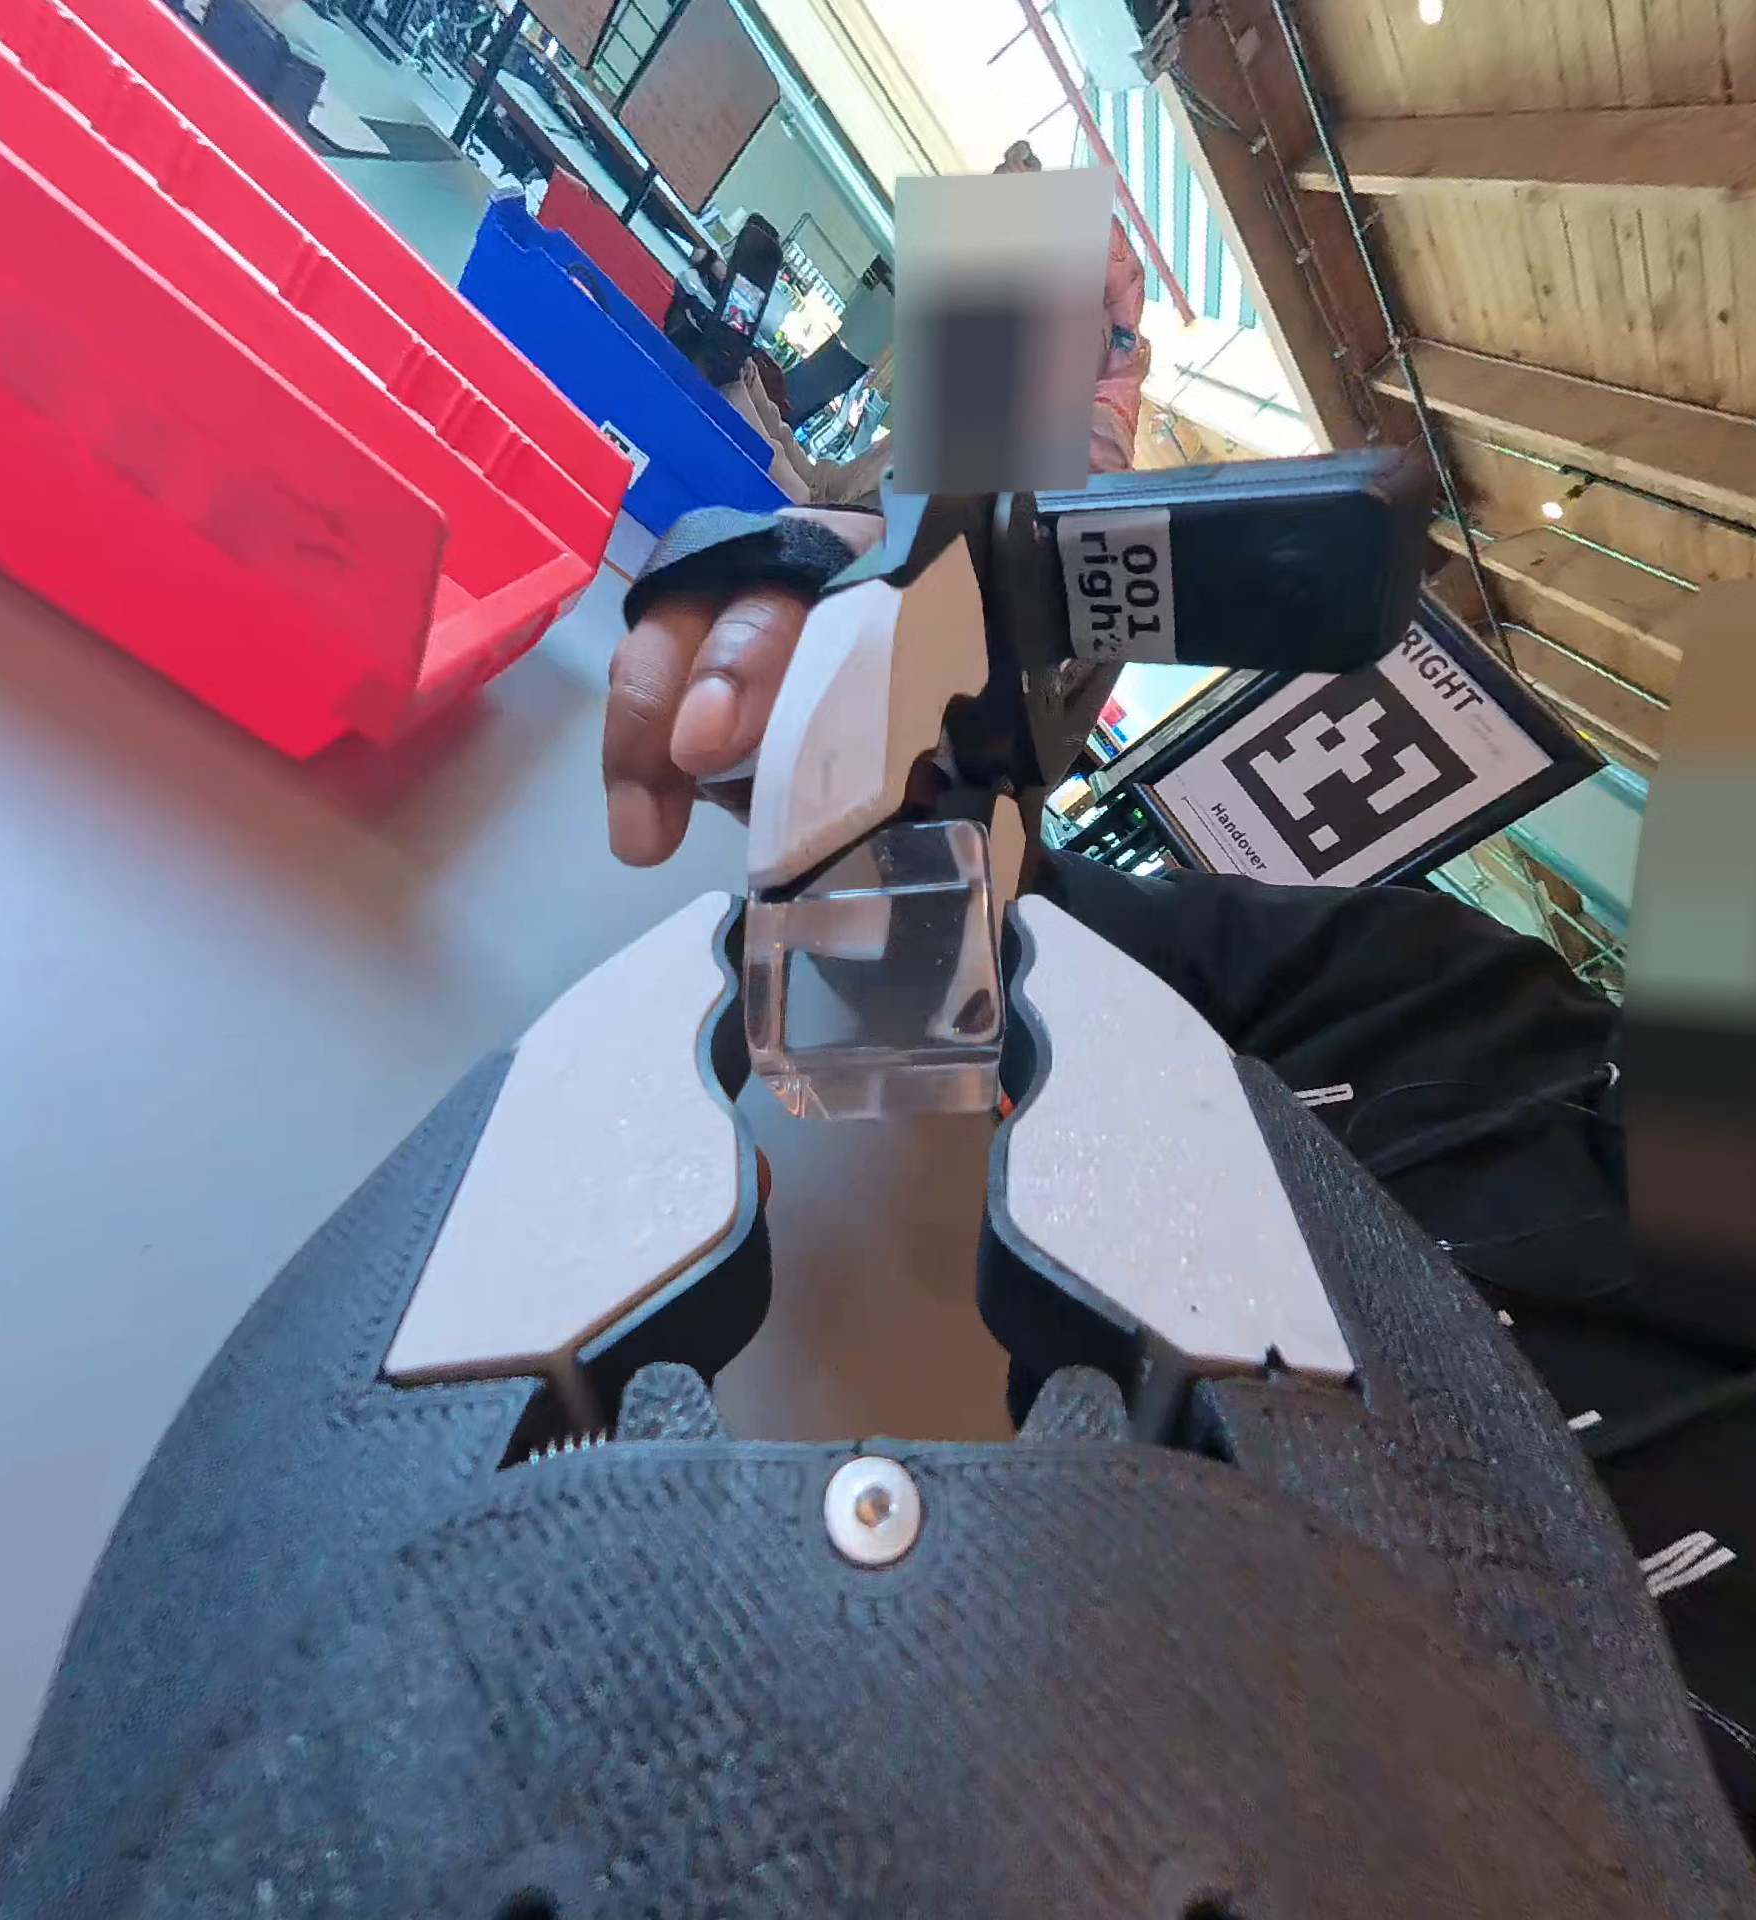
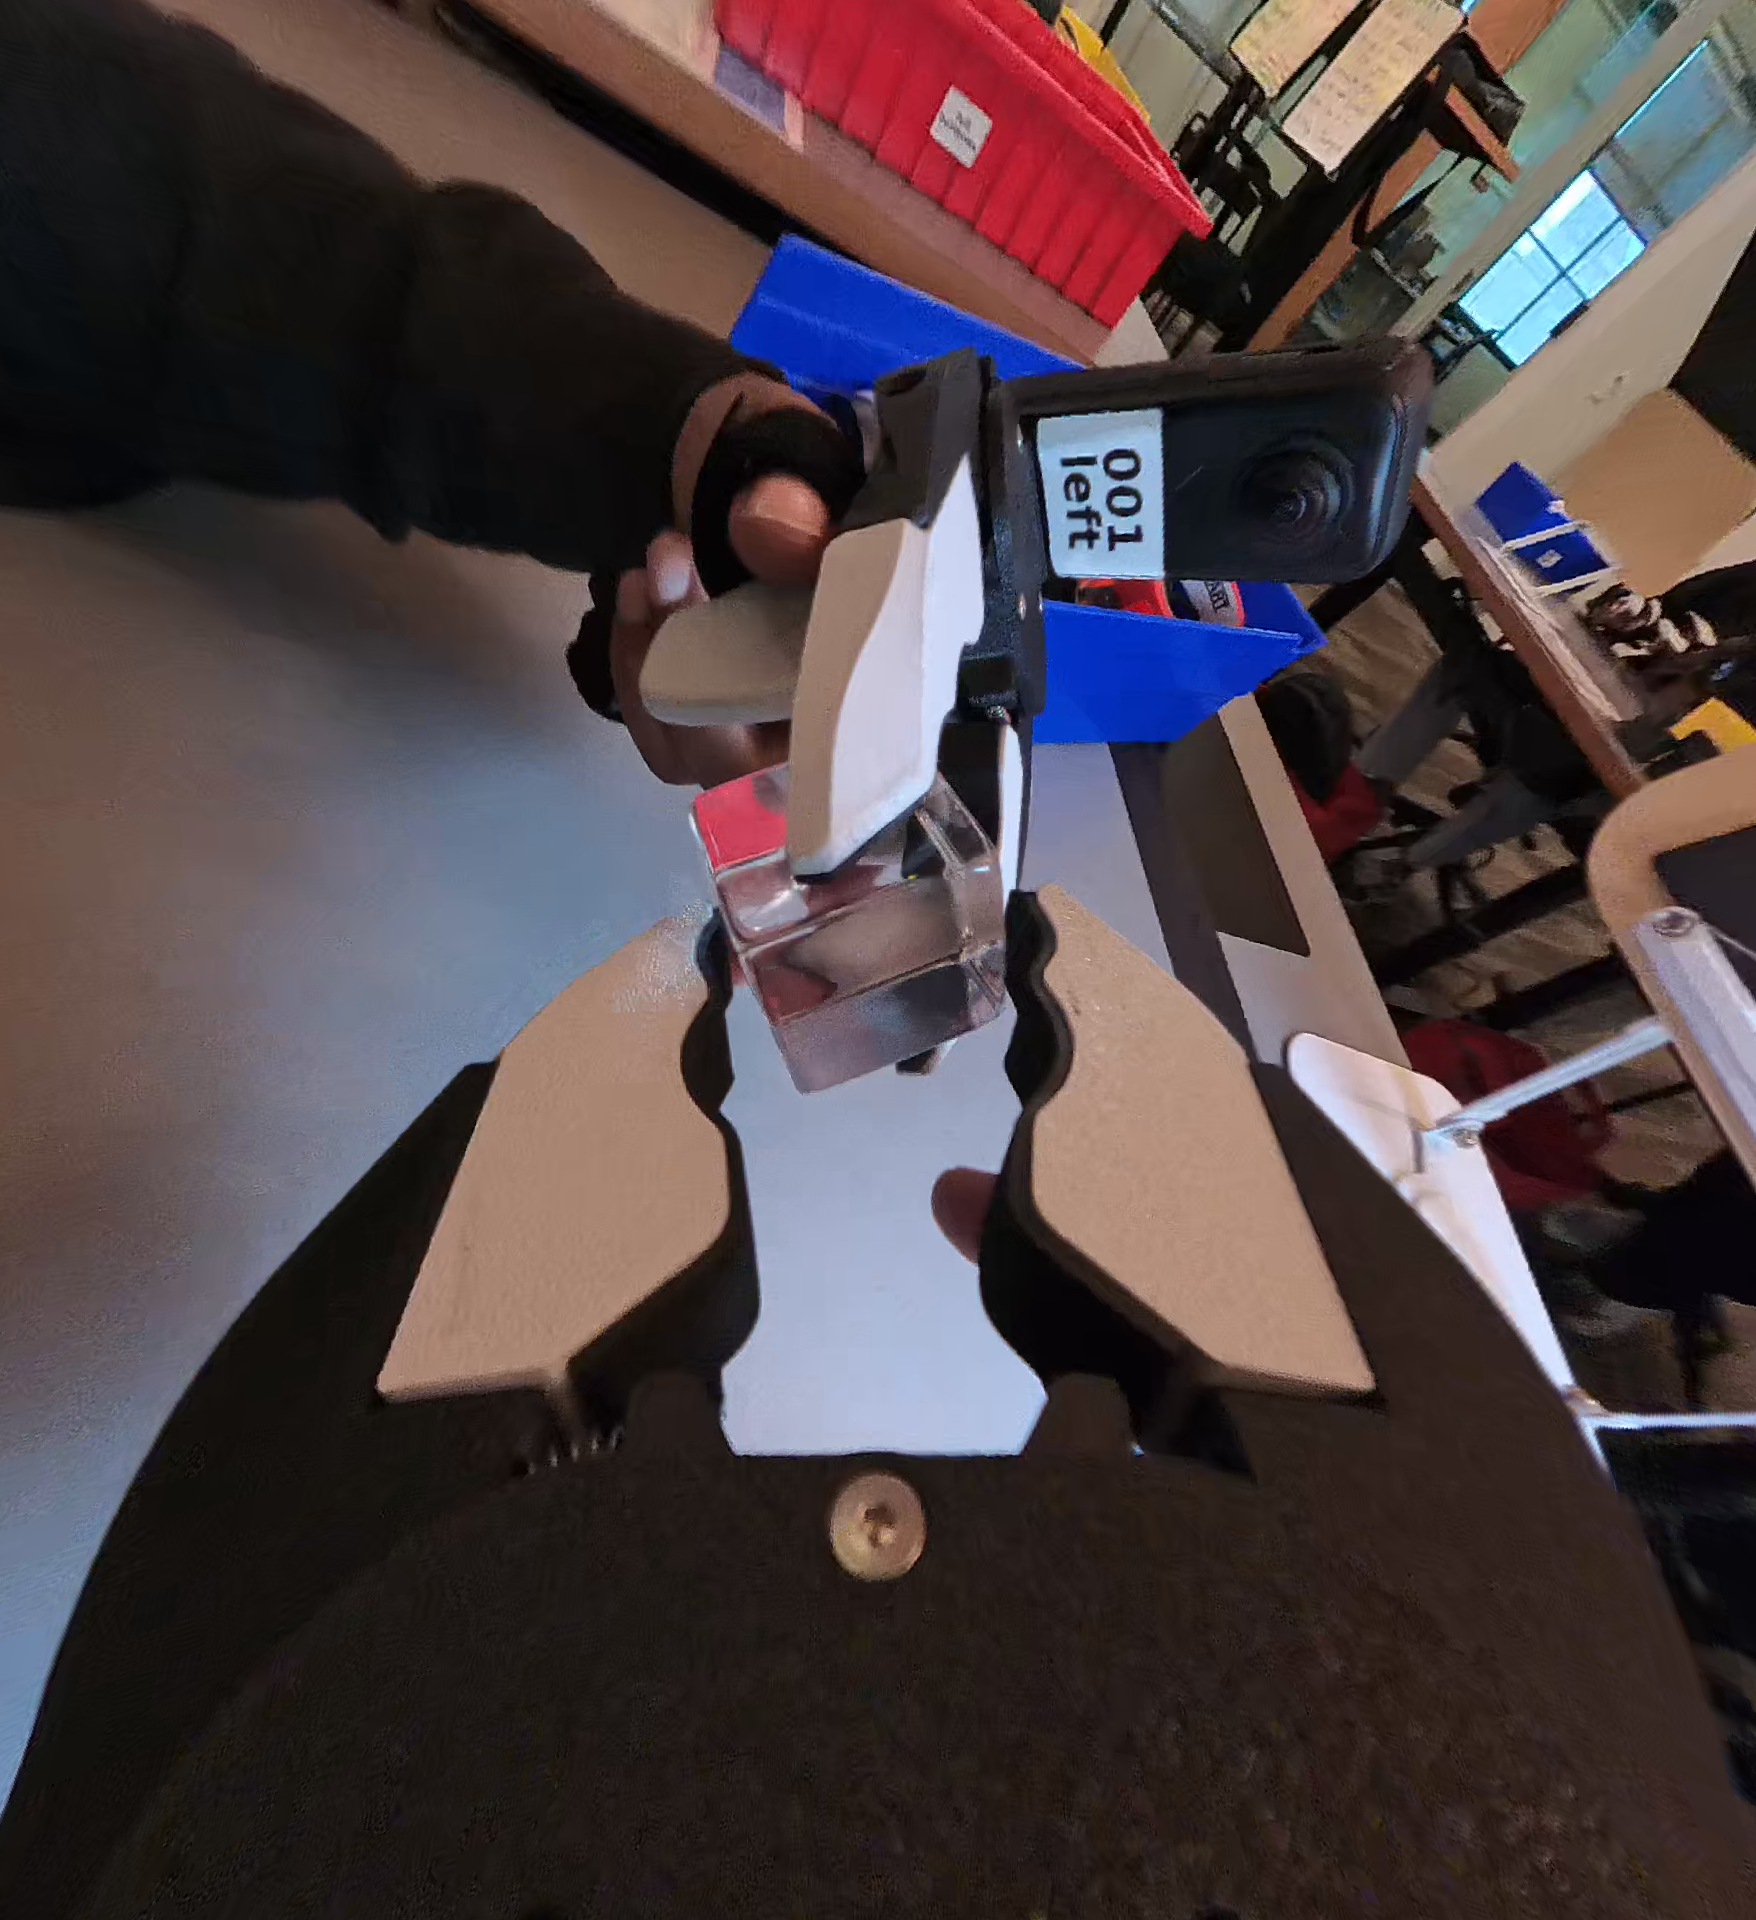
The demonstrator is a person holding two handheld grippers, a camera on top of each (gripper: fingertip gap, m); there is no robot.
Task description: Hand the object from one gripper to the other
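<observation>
A clear acrylic cube (image 1: 874, 997) is held in the air above a grey table. In the left wrist view my left gripper (image 1: 869, 935) has both fingertips against the cube's sides. The right gripper (image 1: 900, 873) comes in from above, and its white fingers clamp the cube's far end. In the right wrist view the cube (image 2: 853, 997) sits between the tips of my right gripper (image 2: 863, 935). The left gripper (image 2: 915, 868) reaches down onto the cube from above. Both grippers look closed on the cube at once. A hand holds each gripper.
Red bins (image 1: 178, 416) and a blue bin (image 1: 604, 332) stand at the back of the grey table (image 1: 126, 1039). A framed marker sign (image 1: 1352, 769) stands to the right. A black sleeve (image 2: 334, 343) crosses the upper left. Another blue bin (image 2: 1144, 665) sits behind the grippers. The tips of both grippers are at nearly the same place.
</observation>
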